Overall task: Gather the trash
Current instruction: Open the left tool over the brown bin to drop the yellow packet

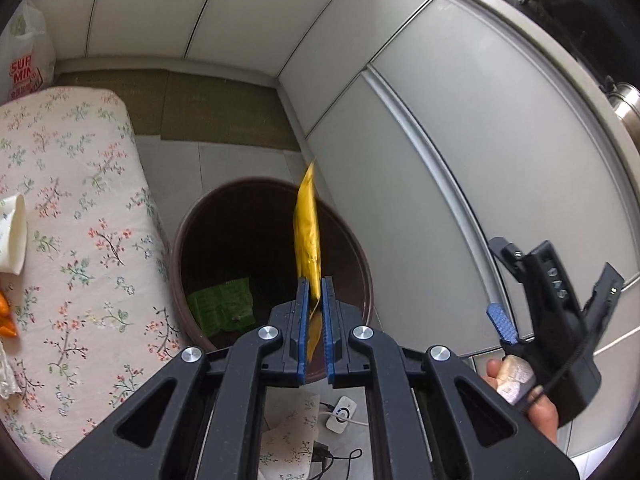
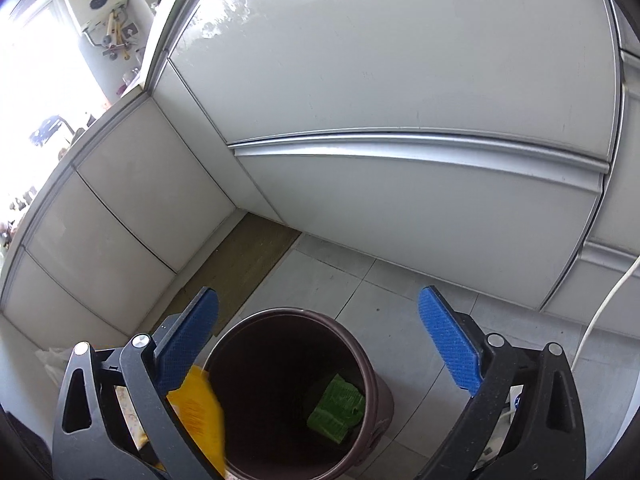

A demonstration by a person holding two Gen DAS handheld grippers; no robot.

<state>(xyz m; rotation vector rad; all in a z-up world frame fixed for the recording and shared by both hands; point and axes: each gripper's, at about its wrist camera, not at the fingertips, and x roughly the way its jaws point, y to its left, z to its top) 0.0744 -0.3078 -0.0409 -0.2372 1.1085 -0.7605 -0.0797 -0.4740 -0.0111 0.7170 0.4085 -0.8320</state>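
The left gripper [image 1: 315,280] pinched a yellow wrapper [image 1: 307,236] between its blue pads, the foil standing up edge-on above the open mouth of a dark brown trash bin [image 1: 362,256] on the tiled kitchen floor. A green wrapper [image 1: 222,306] lay at the bottom of the bin. To the right, the right gripper [image 1: 520,292] hung beside the white cabinet fronts [image 1: 440,120], part of the person's hand [image 1: 520,392] showing beneath it. Seen from the right wrist, that gripper's [image 2: 320,344] blue pads stood spread wide with nothing between them (the bin [image 2: 372,376] sat directly below, the green wrapper [image 2: 336,408] visible inside), and the yellow wrapper [image 2: 198,412] showed at the bin's left rim. A floral-print cloth [image 1: 80,220] covered the surface left of the bin, with a brown mat [image 1: 216,112] along the cabinet base.
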